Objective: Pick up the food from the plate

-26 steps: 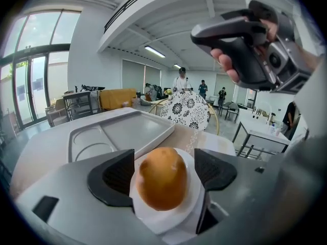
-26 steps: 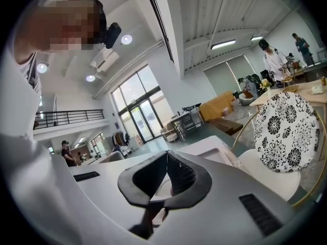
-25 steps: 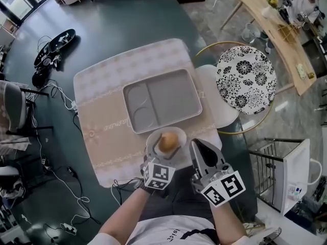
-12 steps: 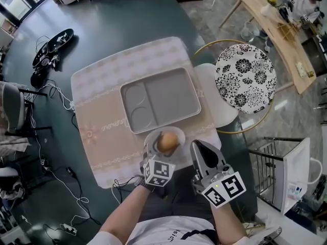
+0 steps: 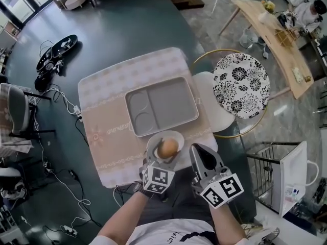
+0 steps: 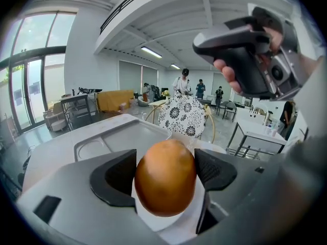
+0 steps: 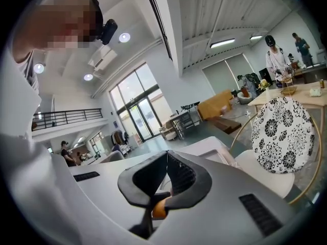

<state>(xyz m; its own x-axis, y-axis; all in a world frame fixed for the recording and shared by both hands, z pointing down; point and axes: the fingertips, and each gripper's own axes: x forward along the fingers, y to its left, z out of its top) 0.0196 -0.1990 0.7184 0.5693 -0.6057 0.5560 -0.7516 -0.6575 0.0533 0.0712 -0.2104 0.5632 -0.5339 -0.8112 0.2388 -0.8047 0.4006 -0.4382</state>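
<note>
A round orange-brown food item (image 5: 167,148) lies on a small white plate (image 5: 151,143) at the near edge of the placemat. My left gripper (image 5: 164,157) reaches over the plate's near rim. In the left gripper view its two dark pads (image 6: 113,178) press against both sides of the food (image 6: 165,177), which rests on the plate (image 6: 148,221). My right gripper (image 5: 198,151) hovers just right of the plate with its jaws shut and nothing held. In the right gripper view its gripper (image 7: 166,160) shows the pads meeting at the tip.
A grey divided tray (image 5: 173,103) sits empty on the beige placemat (image 5: 102,131), just beyond the plate. A flower-patterned chair (image 5: 240,83) stands at the table's right edge. Cables (image 5: 66,106) and dark gear (image 5: 56,50) lie on the dark table at the left.
The head view has shifted a little. Both grippers and the food keep nearly the same places relative to the plate.
</note>
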